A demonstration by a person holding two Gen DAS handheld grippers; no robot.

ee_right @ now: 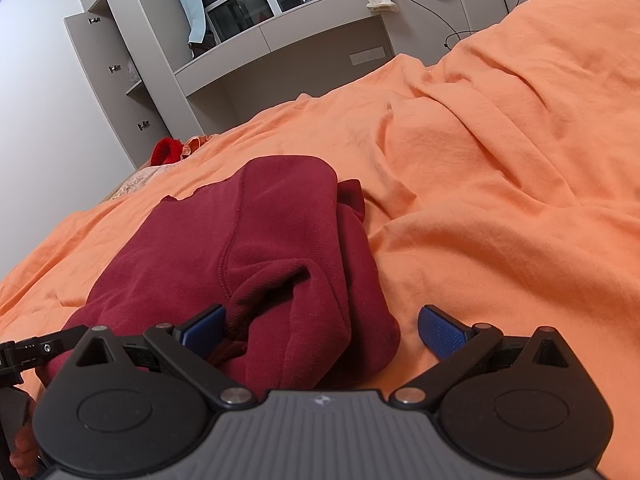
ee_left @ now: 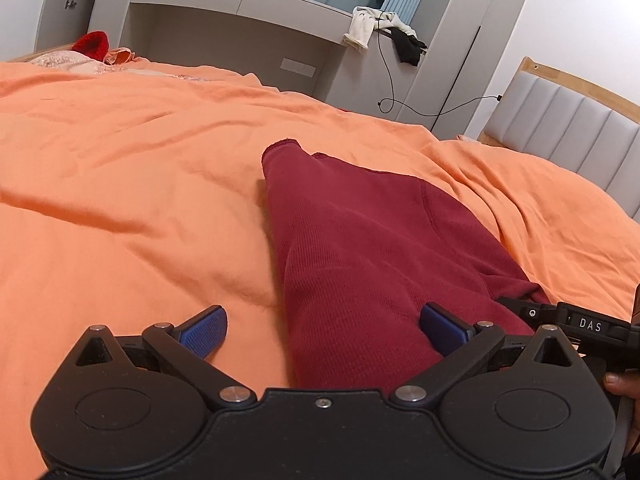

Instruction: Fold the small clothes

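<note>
Bedding in orange covers the whole bed (ee_left: 120, 160), rumpled into soft ridges, and on it lies a dark red knitted garment (ee_left: 360, 248), partly folded over on itself.

Seen from the left wrist camera, the left claw (ee_left: 324, 330) stands wide, its blue pads (ee_left: 204, 336) spread well apart. The pad at 7 o'clock hangs over bare orange sheet; the one at 5 o'clock sits over the near edge of the garment, though I cannot tell whether it presses the cloth. The garment runs from the claw up toward 12 o'clock, ending in a cuffed edge near the middle of the bed. At 4 o'clock the other tool pokes into the view, black and marked DAS, with a fingertip just below it. Far off at 10 o'clock a bright red woolly item (ee_left: 94, 44) rests by a pale pillow, and at 1 o'clock a white cloth (ee_left: 362, 28) and a black one hang on a grey shelf.

From the right wrist camera, the right claw (ee_right: 322, 330) is likewise spread wide. Its pad at 7 o'clock touches a bunched fold of the garment (ee_right: 248, 248), while the pad at 5 o'clock hovers over bare sheet (ee_right: 500, 200), just beside the garment's rounded edge. Nothing is gripped between them. The garment lies heaped in thick layers, a stitched seam curving down its top.
</note>
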